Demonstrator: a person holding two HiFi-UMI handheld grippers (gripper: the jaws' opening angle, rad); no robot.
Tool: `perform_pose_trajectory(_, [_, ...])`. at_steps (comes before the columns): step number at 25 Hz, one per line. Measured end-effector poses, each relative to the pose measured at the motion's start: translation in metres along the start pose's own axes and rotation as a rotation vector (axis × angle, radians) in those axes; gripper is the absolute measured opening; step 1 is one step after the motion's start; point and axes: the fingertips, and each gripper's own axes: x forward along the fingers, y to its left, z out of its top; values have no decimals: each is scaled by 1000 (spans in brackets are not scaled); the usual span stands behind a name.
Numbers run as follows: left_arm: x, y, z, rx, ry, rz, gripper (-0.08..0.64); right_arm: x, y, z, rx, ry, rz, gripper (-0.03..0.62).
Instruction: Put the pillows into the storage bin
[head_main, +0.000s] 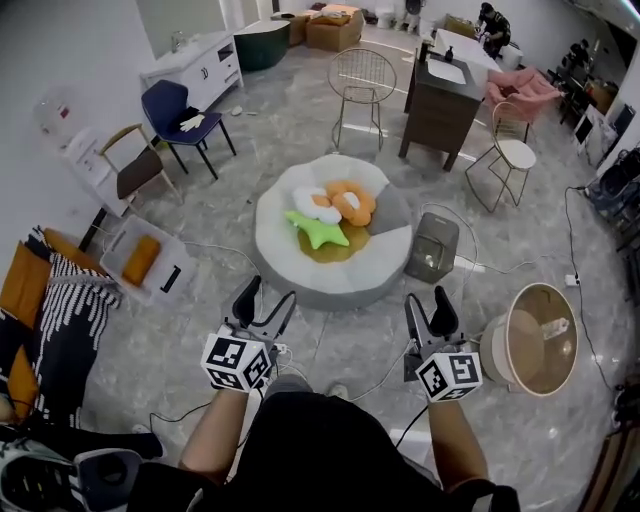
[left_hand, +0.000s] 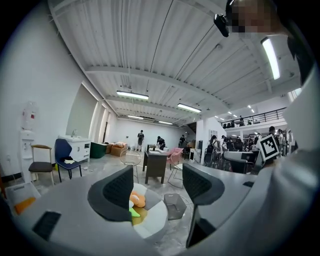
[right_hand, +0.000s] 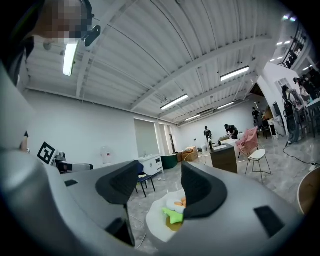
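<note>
Several pillows lie on a round grey-white pouf (head_main: 290, 262) in the middle of the floor: a white flower (head_main: 312, 203), an orange one (head_main: 353, 203), a green star (head_main: 318, 231) and a mustard one (head_main: 342, 250) underneath. Left of the pouf, a white storage bin (head_main: 122, 243) holds an orange pillow (head_main: 141, 259). My left gripper (head_main: 268, 297) and right gripper (head_main: 427, 301) hover side by side short of the pouf, both open and empty. The left gripper view frames the orange pillow (left_hand: 139, 200) between open jaws. The right gripper view shows the green star (right_hand: 174, 215).
A small grey basket (head_main: 433, 247) stands right of the pouf, with a round wooden tub (head_main: 536, 340) nearer me. Cables trail across the floor (head_main: 470, 268). Chairs (head_main: 182, 116) and a dark cabinet (head_main: 441, 104) stand beyond. Striped cloth (head_main: 62, 318) lies at far left.
</note>
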Motion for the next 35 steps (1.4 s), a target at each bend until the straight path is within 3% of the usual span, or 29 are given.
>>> perform_pose_trajectory(10, [59,-4,-8,-24,38,-9,324,17,-56,2,53,-16,-53,273])
perform_pose_trajectory(16, [113,16,-14,-39,51,-34,324,59,-84,0,45,-5,-83,265])
perform_pose_trajectory(23, [173,75,-15,-50,69,-32,322,153,-85,-9,47,28,-63,259])
perform_pose_trajectory(35, [266,187,-23,-50,182,-66,321,310,-76,-49,39,142,-49,242])
